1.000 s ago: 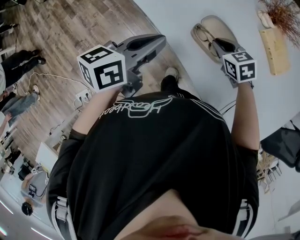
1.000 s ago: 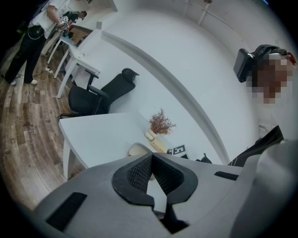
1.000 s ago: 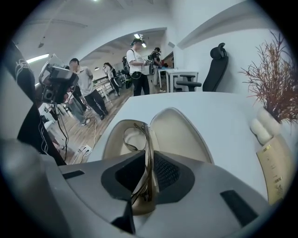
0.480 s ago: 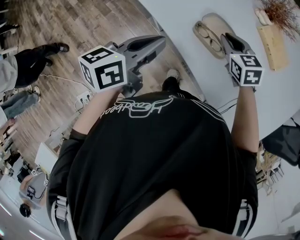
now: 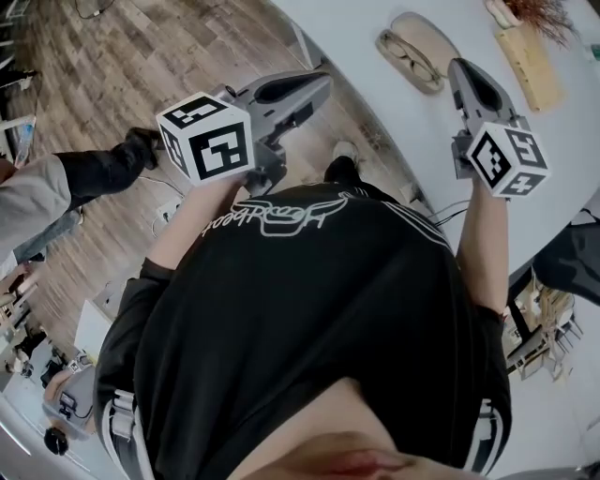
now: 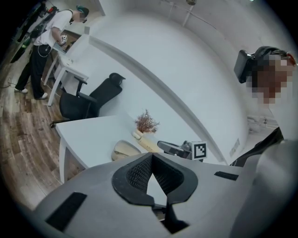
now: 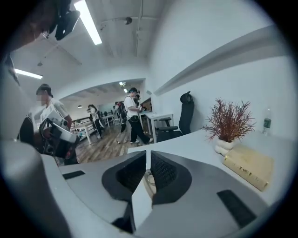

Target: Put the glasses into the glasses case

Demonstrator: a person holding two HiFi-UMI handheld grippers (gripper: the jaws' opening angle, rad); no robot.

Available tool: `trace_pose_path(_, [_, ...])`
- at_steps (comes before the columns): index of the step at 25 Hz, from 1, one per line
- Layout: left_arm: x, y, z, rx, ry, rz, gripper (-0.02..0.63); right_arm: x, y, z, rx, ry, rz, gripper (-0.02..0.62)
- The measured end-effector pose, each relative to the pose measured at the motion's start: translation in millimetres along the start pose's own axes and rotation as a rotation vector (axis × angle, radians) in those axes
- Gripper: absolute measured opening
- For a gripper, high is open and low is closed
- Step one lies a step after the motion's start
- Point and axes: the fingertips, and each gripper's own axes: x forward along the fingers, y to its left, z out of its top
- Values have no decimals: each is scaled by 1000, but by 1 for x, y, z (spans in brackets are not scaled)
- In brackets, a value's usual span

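Note:
The beige glasses case (image 5: 419, 49) lies open on the white table (image 5: 347, 23), with the glasses (image 5: 403, 58) resting in its left half. My right gripper (image 5: 457, 66) hovers just right of the case, apart from it, shut and holding nothing. In the right gripper view only a hairline slit shows between the jaw tips of the right gripper (image 7: 148, 154), and part of the glasses (image 7: 150, 180) shows behind them. My left gripper (image 5: 323, 80) is off the table, above the wooden floor. The left gripper (image 6: 152, 156) is shut and holds nothing. The case (image 6: 125, 149) lies far ahead of it.
A dried plant in a small pot (image 7: 228, 122) and a pale wooden block (image 7: 249, 165) stand behind the case near the wall. A black office chair (image 6: 88, 100) sits beyond the table's far end. People stand in the room to the left (image 5: 56, 187).
My right gripper has drawn back from over the open case toward the right and nearer my body. The case and glasses stay put. The left gripper has not moved.

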Motion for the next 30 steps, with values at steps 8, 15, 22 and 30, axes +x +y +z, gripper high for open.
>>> trace_pose_path(8, [-26, -50, -13, 68, -3, -81, 6, -68, 56, 23, 31, -133, -10, 25])
trace_pose_path(15, [-47, -88, -23, 116, -12, -144, 6, -118, 109, 27, 86, -201, 30, 25])
trace_pose_path(22, [-70, -112, -38, 145, -18, -184, 6, -149, 160, 15, 96, -207, 69, 23])
trace_pose_path(30, [-84, -128, -46, 178, -13, -217, 6, -170, 196, 4, 132, -214, 105, 18])
